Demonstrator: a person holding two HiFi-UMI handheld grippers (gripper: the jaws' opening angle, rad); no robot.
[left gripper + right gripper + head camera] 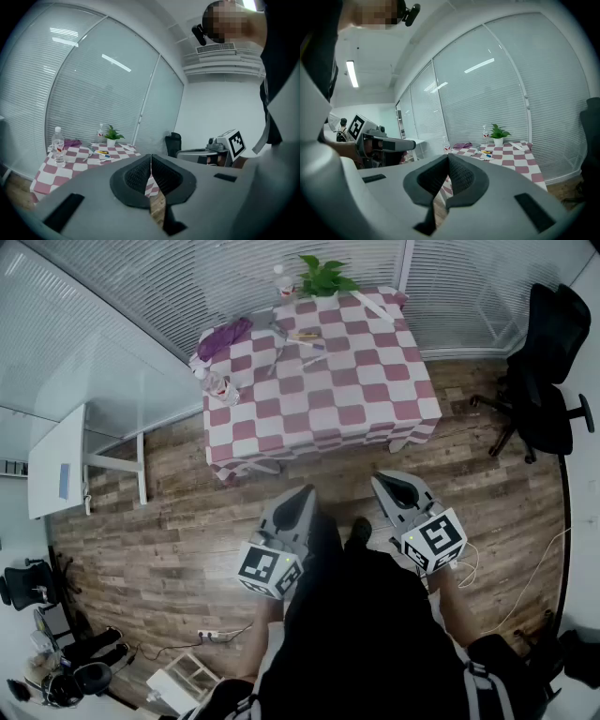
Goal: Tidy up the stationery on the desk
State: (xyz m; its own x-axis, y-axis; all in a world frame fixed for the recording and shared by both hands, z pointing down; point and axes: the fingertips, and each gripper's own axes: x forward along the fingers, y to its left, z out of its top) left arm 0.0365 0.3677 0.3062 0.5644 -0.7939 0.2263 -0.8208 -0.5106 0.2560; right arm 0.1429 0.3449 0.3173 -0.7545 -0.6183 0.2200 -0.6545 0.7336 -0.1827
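Stationery [305,337] on desk [356,390] | left tongs [302,495], right tongs [387,480]: closed, empty, aimed forward

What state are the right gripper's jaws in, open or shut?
Shut and empty: the right gripper has its pads pressed together, nothing between them.

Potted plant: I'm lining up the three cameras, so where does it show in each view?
Head view: potted plant at top centre, on the table's far edge.
Left gripper view: left of centre, at mid-height, small.
Right gripper view: right of centre, at mid-height.
Shared landmark: the checkered tablecloth under it.
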